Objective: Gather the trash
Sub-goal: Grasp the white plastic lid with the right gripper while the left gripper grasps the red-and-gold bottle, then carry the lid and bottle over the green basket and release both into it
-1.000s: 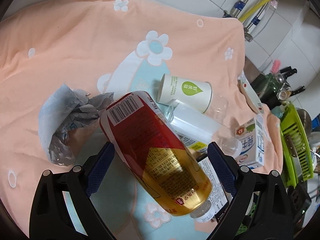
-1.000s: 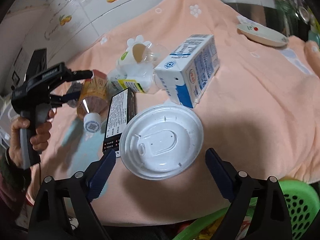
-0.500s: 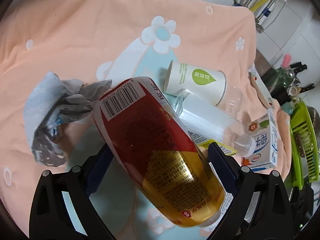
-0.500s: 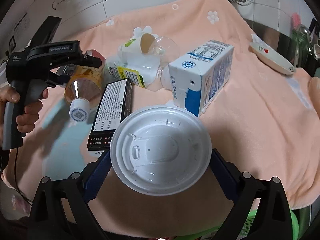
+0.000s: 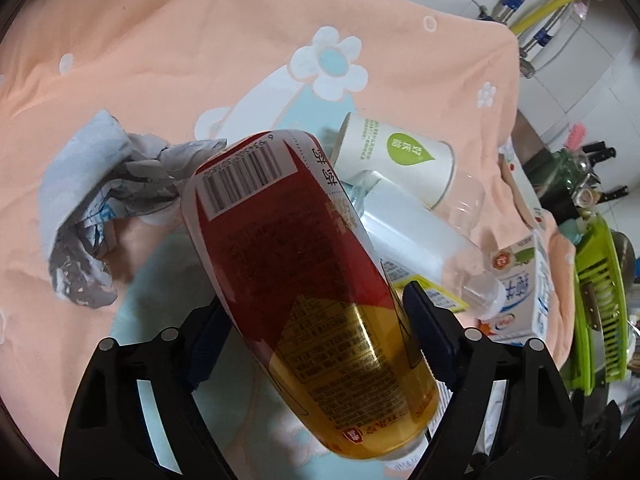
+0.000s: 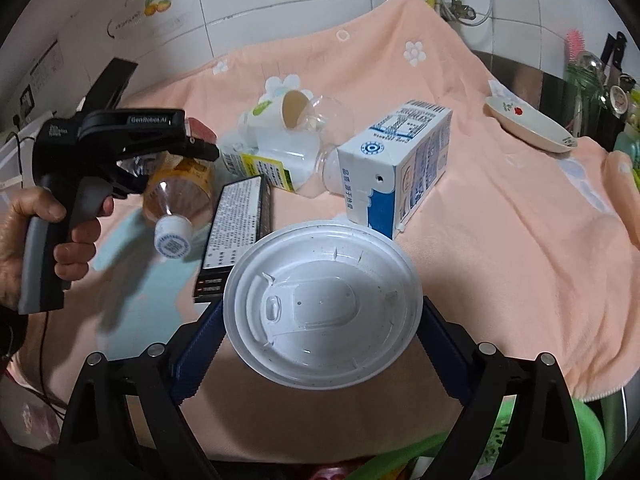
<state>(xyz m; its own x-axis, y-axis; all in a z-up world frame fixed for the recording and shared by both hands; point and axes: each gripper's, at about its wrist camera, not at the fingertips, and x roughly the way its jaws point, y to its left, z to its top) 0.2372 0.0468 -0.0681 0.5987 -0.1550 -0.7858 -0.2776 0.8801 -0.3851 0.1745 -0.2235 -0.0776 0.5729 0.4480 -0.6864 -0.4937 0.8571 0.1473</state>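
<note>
My left gripper (image 5: 316, 336) is shut on a red-labelled tea bottle (image 5: 304, 280) and holds it above the peach cloth; the bottle also shows in the right wrist view (image 6: 176, 196), cap toward the camera. My right gripper (image 6: 320, 324) is shut on a white plastic lid (image 6: 322, 304), held flat between the jaws above the table's front edge. On the cloth lie a paper cup (image 5: 396, 160), a clear bottle (image 5: 424, 248), a milk carton (image 6: 400, 168), a black box (image 6: 236, 232) and crumpled grey paper (image 5: 100, 208).
A small white dish (image 6: 528, 128) sits at the far right of the cloth. A green basket (image 6: 584, 436) stands below the front edge. A green dish rack (image 5: 600, 304) and kitchen tools stand to the right. Tiled wall and pipes lie behind.
My left gripper has closed on the tea bottle and lifted it. My right gripper has closed on the white lid and raised it off the cloth.
</note>
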